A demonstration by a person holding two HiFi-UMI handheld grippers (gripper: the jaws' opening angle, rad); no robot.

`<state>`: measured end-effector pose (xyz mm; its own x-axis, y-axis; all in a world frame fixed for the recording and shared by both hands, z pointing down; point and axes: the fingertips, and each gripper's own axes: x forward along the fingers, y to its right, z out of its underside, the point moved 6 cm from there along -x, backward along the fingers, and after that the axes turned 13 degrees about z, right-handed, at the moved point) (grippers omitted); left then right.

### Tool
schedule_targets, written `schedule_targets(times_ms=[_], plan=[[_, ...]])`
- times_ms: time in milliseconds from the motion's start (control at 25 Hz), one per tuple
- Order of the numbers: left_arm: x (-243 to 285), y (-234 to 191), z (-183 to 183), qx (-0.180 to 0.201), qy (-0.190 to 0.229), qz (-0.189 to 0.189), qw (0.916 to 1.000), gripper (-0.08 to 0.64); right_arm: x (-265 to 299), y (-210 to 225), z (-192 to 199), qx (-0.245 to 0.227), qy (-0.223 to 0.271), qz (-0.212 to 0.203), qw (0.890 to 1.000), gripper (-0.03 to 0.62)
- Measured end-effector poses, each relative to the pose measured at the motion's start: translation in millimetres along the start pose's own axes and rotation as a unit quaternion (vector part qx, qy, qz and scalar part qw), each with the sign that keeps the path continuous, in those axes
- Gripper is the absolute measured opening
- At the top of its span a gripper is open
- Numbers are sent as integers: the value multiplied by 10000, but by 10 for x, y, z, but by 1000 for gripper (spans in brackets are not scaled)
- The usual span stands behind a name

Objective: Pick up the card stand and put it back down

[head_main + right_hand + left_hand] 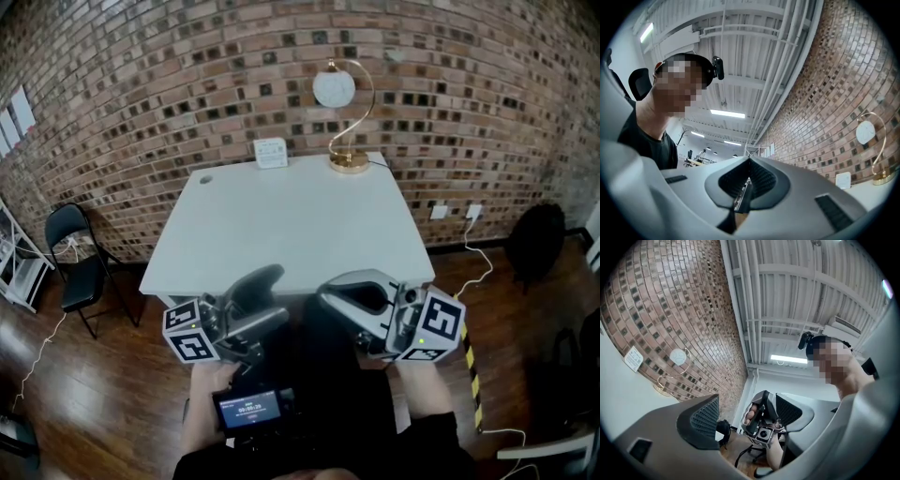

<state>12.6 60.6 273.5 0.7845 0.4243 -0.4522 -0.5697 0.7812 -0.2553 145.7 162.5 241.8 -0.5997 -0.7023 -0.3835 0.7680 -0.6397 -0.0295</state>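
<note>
Both claws hang short of the white table (281, 225): we hold the left gripper (747, 418) spread and empty, the right gripper (749, 180) pressed fully together.

Ceiling strip lights (726, 114) glare; fisheye edges bend and darken; floor (112, 394) seems dim.

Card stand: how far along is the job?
Nothing looks done: the card stand stands at the far edge of the table, beside the lamp. Nothing is in hand: the left claw is open, the right claw shut, both held short of it. Reaching, lifting and setting down remain.
</note>
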Motion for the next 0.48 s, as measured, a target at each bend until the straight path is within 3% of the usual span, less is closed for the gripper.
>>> schedule_targets(times_ms=[480], plan=[[-8,-21,22,-24,1,4,10000,373,-10,1,16,11,-41,-9,10000,15]])
